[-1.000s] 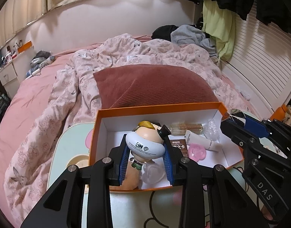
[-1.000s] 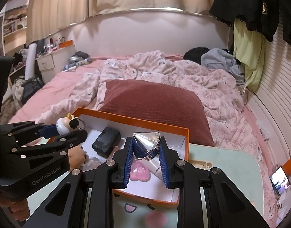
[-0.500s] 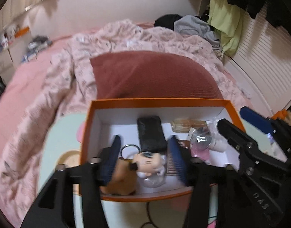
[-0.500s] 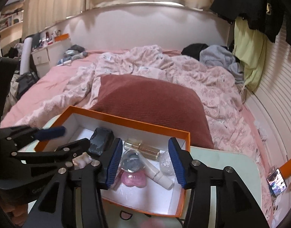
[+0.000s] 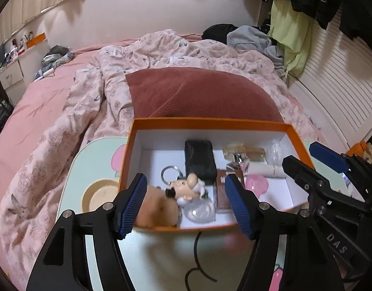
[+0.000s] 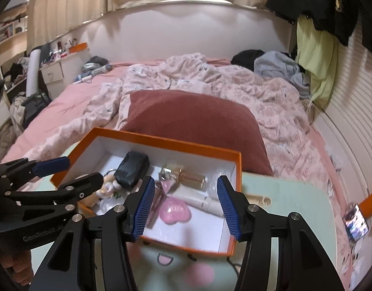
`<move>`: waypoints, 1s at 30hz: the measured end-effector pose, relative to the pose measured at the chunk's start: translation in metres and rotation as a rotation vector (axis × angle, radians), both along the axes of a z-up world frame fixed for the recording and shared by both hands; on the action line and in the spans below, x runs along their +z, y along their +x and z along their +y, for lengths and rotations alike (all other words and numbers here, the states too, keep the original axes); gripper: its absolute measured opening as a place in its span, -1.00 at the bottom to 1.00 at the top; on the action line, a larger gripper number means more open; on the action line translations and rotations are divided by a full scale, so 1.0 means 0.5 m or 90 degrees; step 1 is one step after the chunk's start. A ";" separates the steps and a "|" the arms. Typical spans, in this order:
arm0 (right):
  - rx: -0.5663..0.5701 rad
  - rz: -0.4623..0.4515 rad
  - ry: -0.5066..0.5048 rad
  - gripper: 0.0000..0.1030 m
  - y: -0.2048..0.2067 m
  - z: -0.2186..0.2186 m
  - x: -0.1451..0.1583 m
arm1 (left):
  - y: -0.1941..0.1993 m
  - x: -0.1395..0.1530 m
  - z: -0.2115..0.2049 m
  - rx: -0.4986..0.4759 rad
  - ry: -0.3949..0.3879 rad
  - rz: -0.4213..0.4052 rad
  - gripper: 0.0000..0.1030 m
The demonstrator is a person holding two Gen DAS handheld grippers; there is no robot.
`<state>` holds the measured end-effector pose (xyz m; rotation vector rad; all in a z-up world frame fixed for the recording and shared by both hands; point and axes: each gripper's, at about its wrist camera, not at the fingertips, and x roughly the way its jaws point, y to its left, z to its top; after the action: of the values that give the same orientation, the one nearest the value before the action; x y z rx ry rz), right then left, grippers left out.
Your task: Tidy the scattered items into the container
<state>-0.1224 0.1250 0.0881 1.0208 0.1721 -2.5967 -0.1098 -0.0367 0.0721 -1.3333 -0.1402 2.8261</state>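
An orange box with a white inside stands on a pale green lap table; the box also shows in the right wrist view. Inside lie a doll keychain, a black pouch, a perfume bottle, a white tube, a pink heart case, a brown card, a tan plush and a silver mirror piece. My left gripper is open and empty over the box's near edge. My right gripper is open and empty above the box.
A dark red pillow lies just behind the box on a bed with a rumpled pink floral quilt. Clothes are piled at the bed's far right. A phone lies at the table's right edge.
Both grippers opened. The left let the doll keychain drop into the box; the right let the silver mirror piece drop in. Both have pulled back slightly.
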 end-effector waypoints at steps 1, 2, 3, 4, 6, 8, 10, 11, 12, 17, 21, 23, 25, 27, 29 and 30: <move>-0.004 -0.007 -0.003 0.08 0.004 0.005 -0.002 | 0.009 0.002 0.001 -0.002 -0.004 0.004 0.30; -0.006 -0.010 -0.008 0.09 0.009 0.009 -0.004 | 0.017 0.006 0.001 -0.003 -0.008 0.012 0.30; -0.009 -0.013 -0.014 0.09 0.015 0.014 -0.004 | 0.027 0.012 0.001 -0.002 -0.012 0.022 0.30; -0.011 -0.014 -0.019 0.09 0.020 0.019 -0.003 | 0.037 0.018 0.001 0.001 -0.014 0.033 0.30; -0.012 -0.017 -0.030 0.10 0.033 0.026 0.000 | 0.055 0.029 -0.001 0.004 -0.013 0.049 0.30; -0.012 -0.014 -0.029 0.12 0.048 0.030 0.004 | 0.068 0.040 0.000 0.004 -0.015 0.057 0.31; -0.008 -0.009 -0.024 0.15 0.062 0.030 0.007 | 0.081 0.046 0.004 0.006 -0.025 0.066 0.31; -0.005 -0.008 -0.020 0.20 0.069 0.030 0.006 | 0.088 0.048 0.006 0.006 -0.033 0.072 0.31; -0.002 -0.009 -0.016 0.23 0.073 0.029 0.005 | 0.093 0.049 0.008 0.006 -0.041 0.076 0.31; 0.005 -0.010 -0.002 0.25 0.092 0.029 -0.007 | 0.111 0.035 0.016 -0.007 -0.038 0.064 0.31; 0.006 -0.020 -0.010 0.25 0.101 0.038 -0.011 | 0.125 0.023 0.019 -0.005 -0.035 0.061 0.31; 0.007 -0.021 -0.011 0.25 0.106 0.041 -0.013 | 0.129 0.017 0.021 -0.005 -0.031 0.060 0.31; 0.007 -0.023 -0.007 0.24 0.113 0.043 -0.016 | 0.132 0.010 0.021 -0.003 -0.032 0.056 0.31; 0.007 -0.026 -0.006 0.24 0.121 0.043 -0.020 | 0.139 0.002 0.021 -0.001 -0.032 0.054 0.31; 0.006 -0.031 0.000 0.24 0.128 0.047 -0.030 | 0.148 -0.004 0.024 0.001 -0.030 0.052 0.31; 0.006 -0.034 0.001 0.24 0.131 0.048 -0.035 | 0.153 -0.008 0.025 0.001 -0.029 0.052 0.31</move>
<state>-0.0572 0.1491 0.0708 1.0860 0.1662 -2.5583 -0.0333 -0.0245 0.0683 -1.2243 -0.0756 2.8958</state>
